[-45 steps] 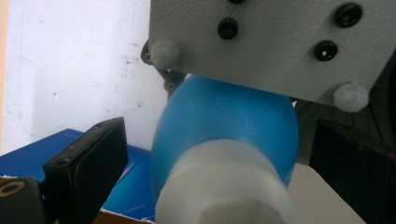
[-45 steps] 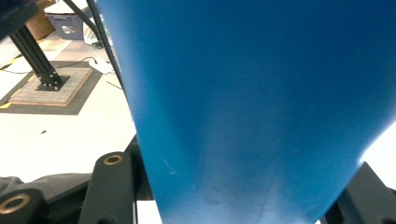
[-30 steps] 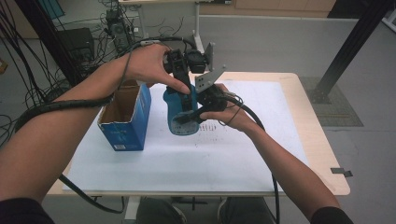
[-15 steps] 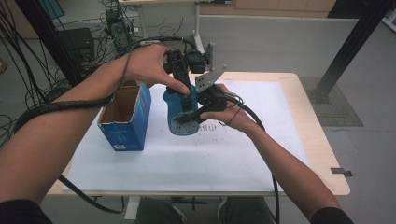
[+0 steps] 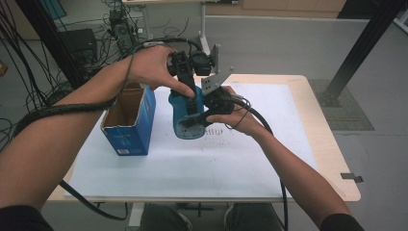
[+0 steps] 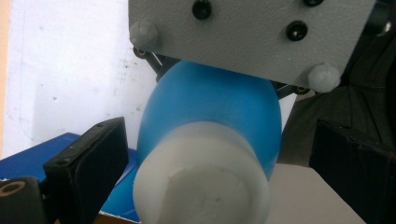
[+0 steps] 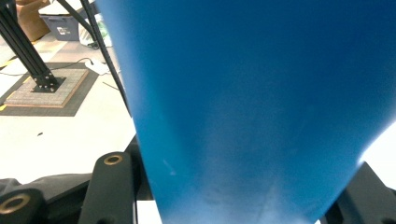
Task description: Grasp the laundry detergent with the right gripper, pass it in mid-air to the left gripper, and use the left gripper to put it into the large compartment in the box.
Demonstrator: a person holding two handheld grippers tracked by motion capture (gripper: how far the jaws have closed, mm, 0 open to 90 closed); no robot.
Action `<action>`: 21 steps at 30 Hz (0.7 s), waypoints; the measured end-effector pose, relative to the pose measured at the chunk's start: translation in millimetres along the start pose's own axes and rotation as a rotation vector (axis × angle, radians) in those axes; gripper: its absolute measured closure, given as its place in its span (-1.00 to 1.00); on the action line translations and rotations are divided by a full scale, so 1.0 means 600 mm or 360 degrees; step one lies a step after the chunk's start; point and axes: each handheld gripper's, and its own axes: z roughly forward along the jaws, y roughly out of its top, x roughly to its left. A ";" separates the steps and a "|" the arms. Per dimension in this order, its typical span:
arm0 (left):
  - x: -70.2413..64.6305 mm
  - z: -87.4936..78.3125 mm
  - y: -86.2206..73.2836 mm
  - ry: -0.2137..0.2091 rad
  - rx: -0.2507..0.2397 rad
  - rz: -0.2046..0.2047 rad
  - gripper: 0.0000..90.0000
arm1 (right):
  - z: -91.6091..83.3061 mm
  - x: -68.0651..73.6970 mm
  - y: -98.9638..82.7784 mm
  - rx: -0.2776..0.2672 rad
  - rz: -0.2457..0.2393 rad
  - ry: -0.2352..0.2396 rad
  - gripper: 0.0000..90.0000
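Blue plastic bottle (image 5: 186,118) hangs above the white table sheet (image 5: 192,163), just right of an open blue carton (image 5: 129,122). Right gripper (image 5: 211,103) clamps its body. Left gripper view shows the white cap (image 6: 203,179) between the left gripper's (image 5: 185,79) spread jaws, apparently not pressing.

Your bottle (image 5: 185,118) is bright blue with a white cap (image 6: 201,186). The open box (image 5: 129,122) beside it is blue outside and plain brown cardboard inside. Both sit on a white sheet (image 5: 192,163) (faint dark print near its middle) covering the pale wood worktop (image 5: 332,159).
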 end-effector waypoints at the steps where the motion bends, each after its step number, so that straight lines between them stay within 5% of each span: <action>1: 0.000 0.000 0.000 0.0001 0.0000 0.0002 -0.88 | 0.000 0.000 0.000 -0.0003 -0.0002 -0.0001 -0.03; 21: 0.002 0.005 0.001 0.0008 0.0008 0.0007 -0.88 | -0.003 0.002 0.002 -0.0011 -0.0010 -0.0010 -0.03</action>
